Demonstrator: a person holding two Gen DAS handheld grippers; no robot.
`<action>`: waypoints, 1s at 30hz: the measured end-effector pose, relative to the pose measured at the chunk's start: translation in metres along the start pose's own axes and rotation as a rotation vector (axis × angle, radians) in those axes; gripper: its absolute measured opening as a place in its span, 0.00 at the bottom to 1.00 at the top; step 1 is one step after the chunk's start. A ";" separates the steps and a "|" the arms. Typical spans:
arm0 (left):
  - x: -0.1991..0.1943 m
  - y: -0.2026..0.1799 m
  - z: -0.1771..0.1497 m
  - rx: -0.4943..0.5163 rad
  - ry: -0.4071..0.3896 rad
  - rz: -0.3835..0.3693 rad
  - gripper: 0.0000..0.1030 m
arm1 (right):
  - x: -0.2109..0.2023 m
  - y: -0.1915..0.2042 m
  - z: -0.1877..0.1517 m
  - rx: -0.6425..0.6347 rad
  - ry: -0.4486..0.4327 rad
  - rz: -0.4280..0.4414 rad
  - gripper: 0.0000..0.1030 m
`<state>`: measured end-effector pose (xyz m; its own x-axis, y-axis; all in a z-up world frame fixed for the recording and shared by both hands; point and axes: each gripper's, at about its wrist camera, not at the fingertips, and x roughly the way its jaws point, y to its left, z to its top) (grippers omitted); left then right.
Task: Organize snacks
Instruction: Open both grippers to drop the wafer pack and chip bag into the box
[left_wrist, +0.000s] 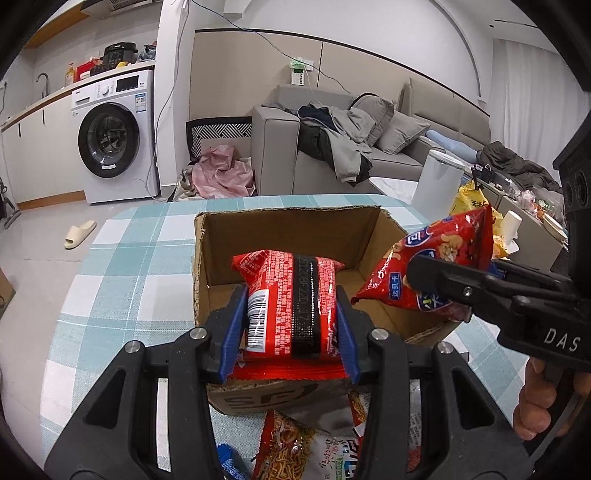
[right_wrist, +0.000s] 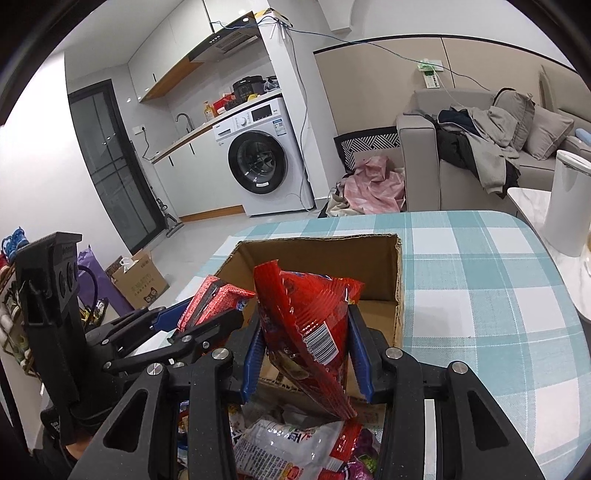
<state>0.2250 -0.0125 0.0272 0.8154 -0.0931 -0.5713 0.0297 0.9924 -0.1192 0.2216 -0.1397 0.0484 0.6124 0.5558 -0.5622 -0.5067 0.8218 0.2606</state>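
Loose snack bags (left_wrist: 295, 446) below both loaded grippers, cardboard box (left_wrist: 288, 236) beyond.

We see even, cool indoor light in both views, with soft, faint shadows. Glare glints off the red snack packet (right_wrist: 314, 332) and the glossy floor (left_wrist: 44, 236). Fisheye distortion bends walls near the black rims. Focus stays sharp in the middle; the near bottom edges blur slightly.

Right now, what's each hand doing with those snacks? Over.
Left gripper shut on red barcode packet. Right gripper shut on red crinkled snack bag. Both above open brown cardboard box. Nothing blocking.
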 end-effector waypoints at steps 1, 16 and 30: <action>0.001 0.000 0.000 -0.001 0.003 0.000 0.40 | 0.003 -0.001 0.000 0.004 0.004 -0.003 0.40; -0.021 -0.007 -0.001 0.035 -0.028 0.001 0.83 | -0.021 -0.004 -0.004 -0.044 -0.021 -0.049 0.81; -0.084 -0.011 -0.028 0.036 -0.066 0.023 0.99 | -0.053 -0.002 -0.032 -0.072 -0.009 -0.020 1.00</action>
<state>0.1403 -0.0182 0.0535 0.8526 -0.0663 -0.5184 0.0306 0.9966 -0.0771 0.1706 -0.1752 0.0522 0.6283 0.5406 -0.5594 -0.5365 0.8218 0.1917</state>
